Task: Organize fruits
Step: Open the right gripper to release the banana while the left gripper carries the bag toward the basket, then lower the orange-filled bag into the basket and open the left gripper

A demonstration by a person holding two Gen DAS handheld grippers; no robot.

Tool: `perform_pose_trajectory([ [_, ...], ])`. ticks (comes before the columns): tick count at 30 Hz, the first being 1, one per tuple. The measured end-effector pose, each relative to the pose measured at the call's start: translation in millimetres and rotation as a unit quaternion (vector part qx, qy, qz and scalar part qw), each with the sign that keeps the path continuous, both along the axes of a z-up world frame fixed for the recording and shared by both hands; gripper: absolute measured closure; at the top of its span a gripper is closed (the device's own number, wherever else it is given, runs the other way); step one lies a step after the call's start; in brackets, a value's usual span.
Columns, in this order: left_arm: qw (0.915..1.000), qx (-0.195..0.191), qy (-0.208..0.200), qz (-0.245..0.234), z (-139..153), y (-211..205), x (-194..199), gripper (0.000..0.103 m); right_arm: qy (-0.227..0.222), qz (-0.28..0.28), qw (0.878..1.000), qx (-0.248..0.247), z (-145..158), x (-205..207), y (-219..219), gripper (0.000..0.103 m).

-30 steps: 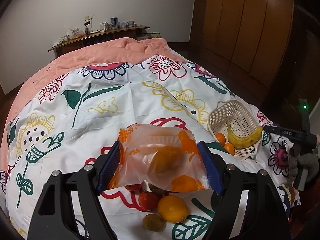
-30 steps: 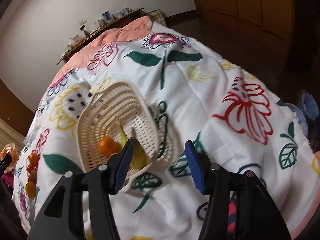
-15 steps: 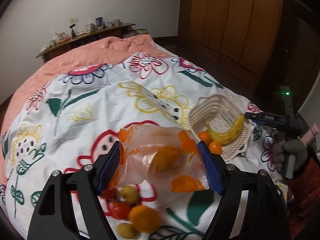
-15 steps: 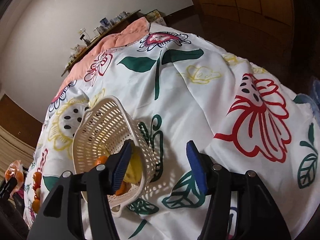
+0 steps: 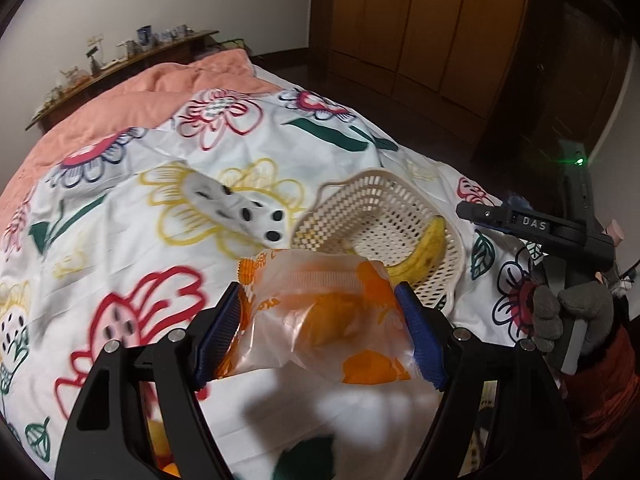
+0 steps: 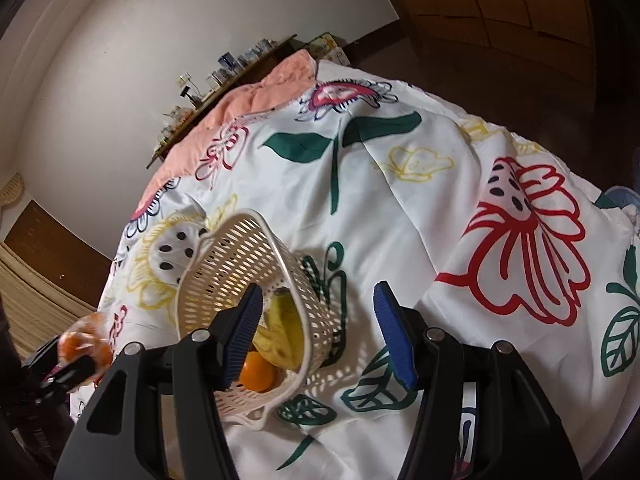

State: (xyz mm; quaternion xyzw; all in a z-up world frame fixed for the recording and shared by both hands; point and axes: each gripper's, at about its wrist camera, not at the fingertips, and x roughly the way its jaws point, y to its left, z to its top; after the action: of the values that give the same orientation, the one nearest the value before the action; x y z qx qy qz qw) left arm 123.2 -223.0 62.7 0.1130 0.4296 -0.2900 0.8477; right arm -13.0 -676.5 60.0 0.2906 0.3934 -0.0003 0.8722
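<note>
A: What is held on the left?

B: A clear bag of oranges (image 5: 324, 320) is clamped between the blue pads of the left gripper (image 5: 322, 336), above the floral bedspread (image 5: 132, 240). Fruit below it is blurred, possibly oranges.

A: And on the right?

B: The cream basket (image 6: 256, 264), with a banana (image 6: 286, 328) and an orange (image 6: 256, 374), is straddled at its rim by the right gripper (image 6: 318, 330); jaws parted, nothing gripped.

Bag (image 5: 324, 320) hides basket's (image 5: 400, 184) near rim.
</note>
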Motion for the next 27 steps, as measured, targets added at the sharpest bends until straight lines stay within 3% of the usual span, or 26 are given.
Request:
perform_pose_trajectory([
  [12, 0.9988, 0.025, 0.038, -0.017, -28.5, -54.1, 32.1, 0.025, -0.015, 0.008, 1.0, 0.006, 7.0, -3.2, 3.5, 0.043],
  [21, 0.9981, 0.041, 0.045, -0.007, -34.2, -71.8, 50.5, 0.024, -0.009, 0.012, 1.0, 0.012, 0.7, -1.6, 6.0, 0.043],
  [27, 0.999, 0.025, 0.038, 0.004, -27.2, -67.1, 53.1, 0.018, -0.008, 0.013, 1.0, 0.015, -0.8, -1.6, 7.1, 0.043],
])
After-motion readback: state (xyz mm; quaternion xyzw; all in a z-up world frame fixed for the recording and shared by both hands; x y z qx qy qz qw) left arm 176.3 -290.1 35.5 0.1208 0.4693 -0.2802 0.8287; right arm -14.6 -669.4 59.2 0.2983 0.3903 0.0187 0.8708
